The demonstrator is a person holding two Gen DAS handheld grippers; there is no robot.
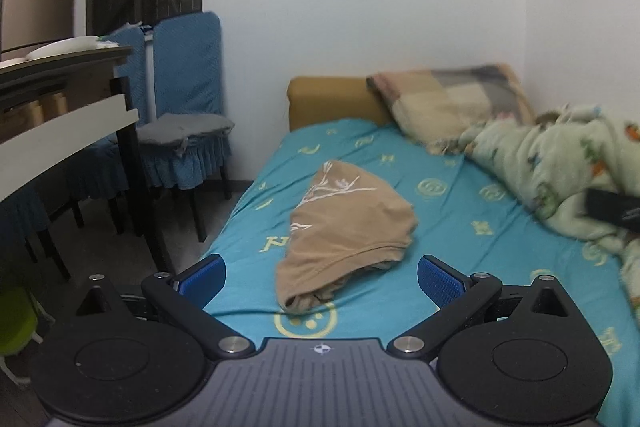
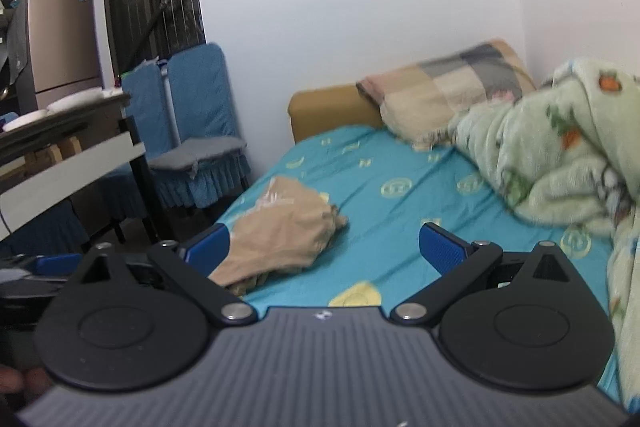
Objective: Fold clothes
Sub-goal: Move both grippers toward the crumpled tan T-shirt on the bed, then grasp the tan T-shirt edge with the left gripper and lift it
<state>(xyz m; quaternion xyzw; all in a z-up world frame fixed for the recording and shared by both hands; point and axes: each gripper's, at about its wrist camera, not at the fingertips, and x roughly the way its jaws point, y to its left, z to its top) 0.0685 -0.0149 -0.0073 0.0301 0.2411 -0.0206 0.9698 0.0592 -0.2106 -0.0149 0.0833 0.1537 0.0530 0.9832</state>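
A tan garment (image 1: 348, 231) with a white branch print lies crumpled on the teal bedsheet (image 1: 460, 219). It also shows in the right wrist view (image 2: 280, 231), to the left. My left gripper (image 1: 320, 281) is open and empty, hovering just short of the garment's near edge. My right gripper (image 2: 324, 247) is open and empty, to the right of the garment, with its left blue pad (image 2: 208, 249) in front of the cloth. The other gripper's tip (image 1: 612, 207) shows at the right edge of the left wrist view.
A green printed blanket (image 2: 560, 155) is heaped along the bed's right side. A patchwork pillow (image 1: 448, 103) leans on the yellow headboard (image 1: 328, 99). Blue-covered chairs (image 1: 184, 107) and a table (image 1: 60, 95) stand left of the bed.
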